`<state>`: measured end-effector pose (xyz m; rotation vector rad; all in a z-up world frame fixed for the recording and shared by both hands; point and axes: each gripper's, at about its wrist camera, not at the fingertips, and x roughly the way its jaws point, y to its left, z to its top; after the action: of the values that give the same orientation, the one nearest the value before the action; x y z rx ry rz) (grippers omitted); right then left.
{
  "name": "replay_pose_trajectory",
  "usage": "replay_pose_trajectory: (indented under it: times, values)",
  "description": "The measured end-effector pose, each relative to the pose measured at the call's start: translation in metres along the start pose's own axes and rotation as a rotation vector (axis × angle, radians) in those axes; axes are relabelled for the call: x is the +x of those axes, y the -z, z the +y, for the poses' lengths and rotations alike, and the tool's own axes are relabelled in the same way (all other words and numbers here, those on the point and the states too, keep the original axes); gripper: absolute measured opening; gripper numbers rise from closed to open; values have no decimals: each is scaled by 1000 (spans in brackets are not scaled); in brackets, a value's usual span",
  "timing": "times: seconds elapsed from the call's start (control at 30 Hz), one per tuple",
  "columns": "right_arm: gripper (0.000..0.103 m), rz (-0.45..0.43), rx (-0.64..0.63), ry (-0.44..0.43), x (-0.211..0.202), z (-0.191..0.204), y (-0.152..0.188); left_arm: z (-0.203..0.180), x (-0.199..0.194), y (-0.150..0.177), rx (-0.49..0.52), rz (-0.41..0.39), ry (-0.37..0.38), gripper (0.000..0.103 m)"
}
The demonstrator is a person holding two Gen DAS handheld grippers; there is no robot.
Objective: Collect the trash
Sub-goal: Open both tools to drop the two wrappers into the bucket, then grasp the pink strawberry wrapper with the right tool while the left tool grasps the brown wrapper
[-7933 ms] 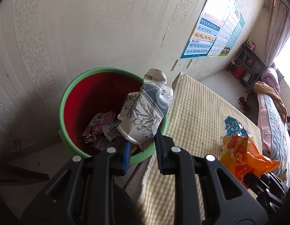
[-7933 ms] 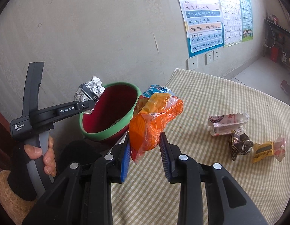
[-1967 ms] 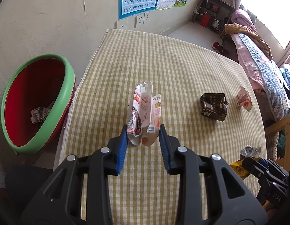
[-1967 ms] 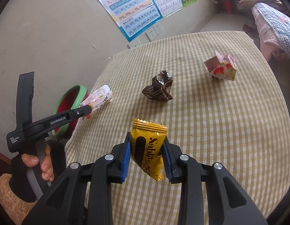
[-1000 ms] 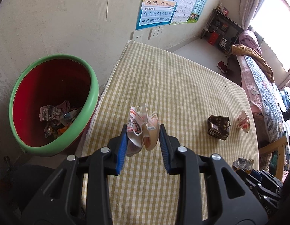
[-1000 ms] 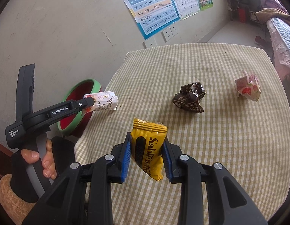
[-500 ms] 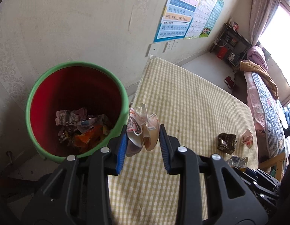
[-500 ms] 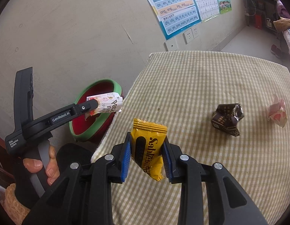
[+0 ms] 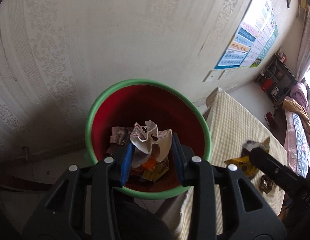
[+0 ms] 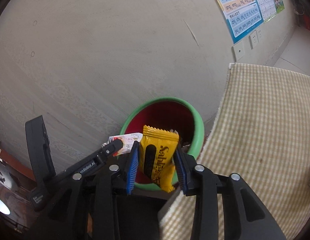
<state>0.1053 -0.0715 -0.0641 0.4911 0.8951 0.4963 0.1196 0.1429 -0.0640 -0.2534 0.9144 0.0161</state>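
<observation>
Two wrappers, each clamped: white crumpled wrapper (image 9: 149, 140) upright between the left gripper (image 9: 151, 156) pads, long axis vertical, directly over the red bin (image 9: 118, 108) (green rim, beside the checked table (image 9: 235, 124)). Ahead and below, more wrappers (image 9: 152, 169) lying inside. Yellow packet (image 10: 158, 156) standing on end, squeezed by the right gripper (image 10: 157, 167), before the bin's mouth.

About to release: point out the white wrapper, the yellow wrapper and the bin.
white wrapper (image 9: 149, 140), left wrist view, crumpled middle.
yellow wrapper (image 10: 159, 156), right wrist view, printed front.
bin (image 9: 146, 82), left wrist view, green far rim.
</observation>
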Motion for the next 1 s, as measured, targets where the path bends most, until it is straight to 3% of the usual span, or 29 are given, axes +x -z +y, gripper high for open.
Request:
replay_pose_trajectory:
  times: [0.07,0.13,0.27,0.37,0.47,0.6,0.63,0.73,0.83,0.9,1.0]
  values:
    - [70,3,24,-38,10,2,-6,7,1,-2,-31,-1,-5,49]
    - [70,5,44,-43,12,0,-10,9,0,-1,-47,-8,-20,58]
    - [70,-59,68,32,-25,-28,-3,-3,-1,9,-8,-1,-14,60]
    - [70,-135,85,214,-76,-76,7,-27,1,19,44,12,12,61]
    - [70,-199,106,463,-131,-133,21,-59,2,32,100,31,57,64]
    - [70,-232,255,716,-191,-215,41,-112,3,56,221,63,111,65]
    - [71,-228,309,743,-200,-234,46,-126,3,62,251,70,129,66]
    - [71,-177,464,703,-206,-288,60,-167,1,79,323,96,189,68]
    - [67,-187,552,559,-210,-308,73,-207,1,96,383,130,253,69]
    - [47,-212,541,513,-213,-306,75,-233,1,108,436,148,289,70]
    - [43,-254,506,478,-228,-290,81,-268,5,126,507,175,337,72]
